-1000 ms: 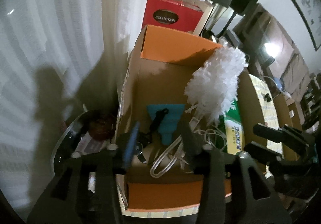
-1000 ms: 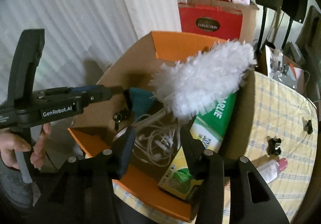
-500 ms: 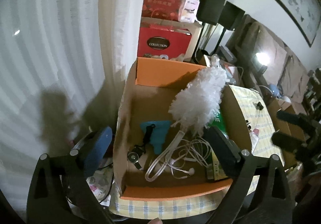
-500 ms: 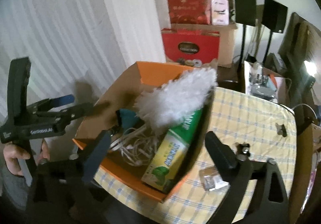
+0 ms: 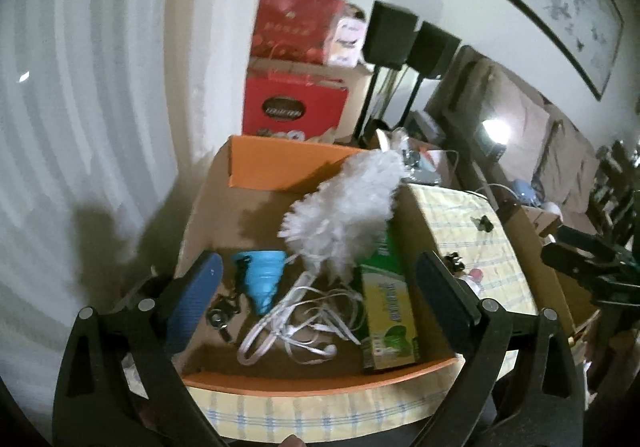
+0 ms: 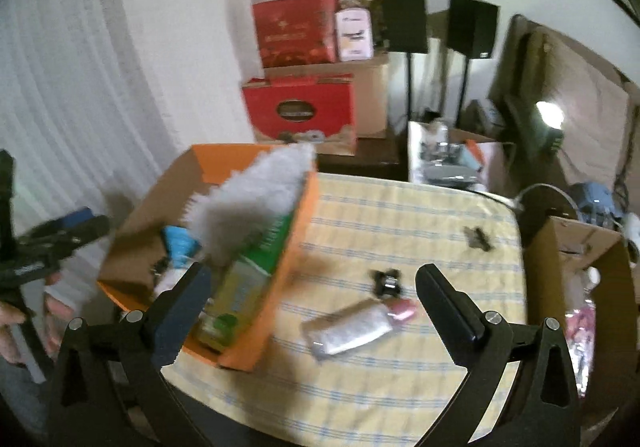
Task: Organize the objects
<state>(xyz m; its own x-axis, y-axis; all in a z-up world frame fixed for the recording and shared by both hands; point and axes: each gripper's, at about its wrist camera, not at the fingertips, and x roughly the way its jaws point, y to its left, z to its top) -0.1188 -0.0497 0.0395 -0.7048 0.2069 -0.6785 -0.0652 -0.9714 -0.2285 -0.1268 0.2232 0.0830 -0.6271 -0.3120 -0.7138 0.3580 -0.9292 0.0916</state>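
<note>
An orange-lined cardboard box (image 5: 320,379) sits on the checked tablecloth. In it lie a white fluffy duster (image 5: 344,215), a green-and-yellow carton (image 5: 386,319), a blue piece (image 5: 260,279), tangled white cables (image 5: 304,319) and a small black item. My left gripper (image 5: 316,267) hovers open above the box's near edge with nothing between its fingers. My right gripper (image 6: 314,271) is open too, above the cloth just right of the box (image 6: 304,215). Ahead of it lie a silver tube with a pink cap (image 6: 352,331) and a black clip (image 6: 388,281).
A second black clip (image 6: 478,237) lies farther right on the tablecloth (image 6: 400,215). An open brown carton (image 6: 580,247) stands off the right edge. Red gift boxes (image 6: 300,115), two speakers on stands (image 6: 404,19) and a white curtain (image 6: 60,87) are behind.
Both grippers went from half closed to wide open and drew back and up from the box. The right view swung right, bringing the tablecloth and tube into sight.
</note>
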